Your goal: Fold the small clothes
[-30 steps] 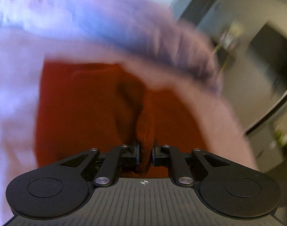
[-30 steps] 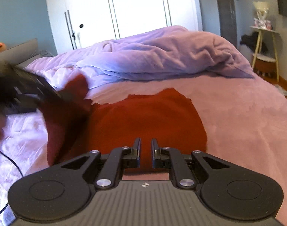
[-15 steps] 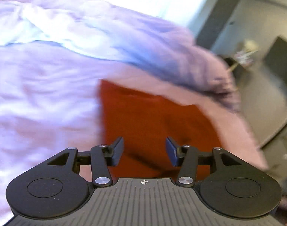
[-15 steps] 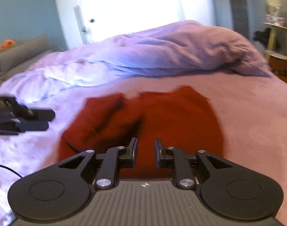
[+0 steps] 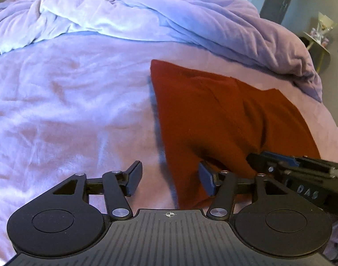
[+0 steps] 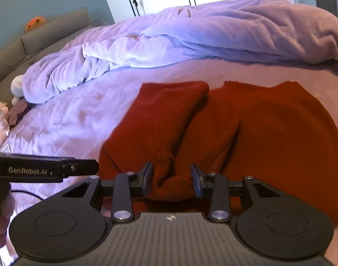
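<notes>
A second ago my left gripper (image 5: 170, 178) was pinched on a fold of the red sweater (image 6: 246, 128); now its fingers stand wide apart and empty, sitting just at the garment's left edge, so I judge the left flap has been laid over and let go. My right gripper (image 6: 171, 178) has spread too: it was nearly closed a second ago, and now its fingers stand apart either side of a small bunched hump of knit at the near hem, not clamped on it. The sweater lies on the pink bed cover (image 5: 69, 110), below the heaped lilac duvet (image 5: 146, 11). In the right view its folded-over left part makes a thick ridge from about 7 o'clock up towards 12. In the left view its long axis runs from 11 o'clock down to 5 o'clock. One fold looks done to me; the right side seems next.
</notes>
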The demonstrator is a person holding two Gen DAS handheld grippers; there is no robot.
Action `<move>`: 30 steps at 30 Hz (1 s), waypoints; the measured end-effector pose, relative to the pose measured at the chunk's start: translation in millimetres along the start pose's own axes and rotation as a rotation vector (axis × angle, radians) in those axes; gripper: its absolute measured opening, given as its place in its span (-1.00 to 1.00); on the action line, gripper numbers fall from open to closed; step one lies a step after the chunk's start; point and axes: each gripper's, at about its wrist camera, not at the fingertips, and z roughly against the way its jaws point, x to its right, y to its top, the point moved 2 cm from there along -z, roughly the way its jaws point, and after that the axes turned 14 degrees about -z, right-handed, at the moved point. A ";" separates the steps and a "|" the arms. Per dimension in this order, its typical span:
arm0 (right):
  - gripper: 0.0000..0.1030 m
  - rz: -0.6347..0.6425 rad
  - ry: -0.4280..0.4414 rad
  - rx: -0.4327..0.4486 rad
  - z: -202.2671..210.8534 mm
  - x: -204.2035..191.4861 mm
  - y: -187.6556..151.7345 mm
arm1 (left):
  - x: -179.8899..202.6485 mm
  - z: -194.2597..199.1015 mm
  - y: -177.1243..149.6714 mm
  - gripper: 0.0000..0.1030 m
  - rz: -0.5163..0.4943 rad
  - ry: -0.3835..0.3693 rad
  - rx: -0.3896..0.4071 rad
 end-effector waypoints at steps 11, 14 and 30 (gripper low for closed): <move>0.06 -0.158 0.106 -0.035 -6.2 1.1 21.1 | -0.9 -3.4 -4.3 0.35 0.004 0.005 -0.020; 0.09 -0.199 0.122 -0.083 -20.5 1.8 25.8 | -6.4 -1.1 -5.9 0.35 0.014 0.014 -0.019; -0.74 -0.161 -0.043 0.079 10.7 33.7 23.1 | 12.4 -13.2 17.5 0.49 0.033 -0.013 0.003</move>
